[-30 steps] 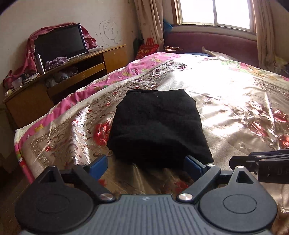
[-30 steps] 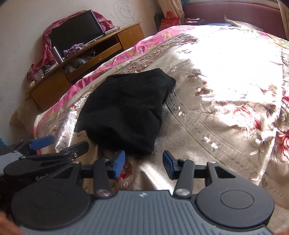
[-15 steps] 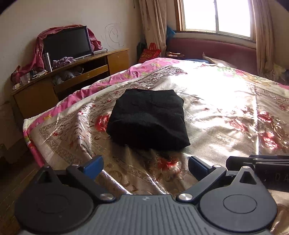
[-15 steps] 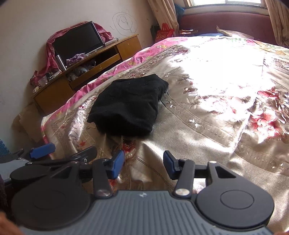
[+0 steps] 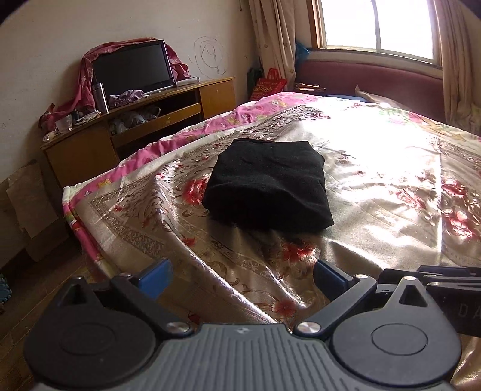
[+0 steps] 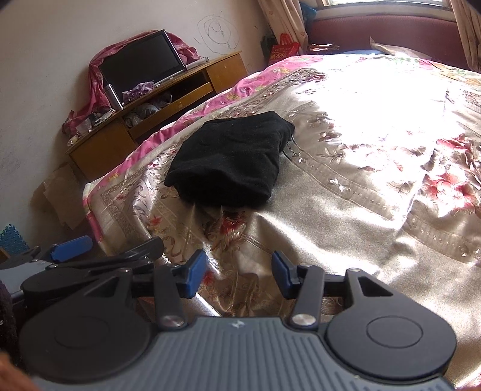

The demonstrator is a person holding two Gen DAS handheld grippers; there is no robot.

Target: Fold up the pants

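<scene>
The black pants point(image 5: 270, 183) lie folded into a compact rectangle on the floral satin bedspread point(image 5: 390, 186); they also show in the right wrist view point(image 6: 231, 159). My left gripper point(image 5: 242, 278) is open and empty, held back over the near edge of the bed, well short of the pants. My right gripper point(image 6: 239, 275) is open and empty, also back from the pants. The left gripper shows at the lower left of the right wrist view point(image 6: 72, 249); part of the right gripper shows at the right edge of the left wrist view point(image 5: 445, 276).
A wooden TV stand point(image 5: 144, 120) with a television point(image 5: 132, 70) and clutter stands left of the bed. A window point(image 5: 375, 27) with curtains and a maroon headboard point(image 5: 375, 81) are at the far end. Cardboard point(image 5: 27, 198) leans by the floor.
Both grippers have pulled back and away from the folded pants, which now look smaller and farther off. The pants have not moved. Both grippers stay open.
</scene>
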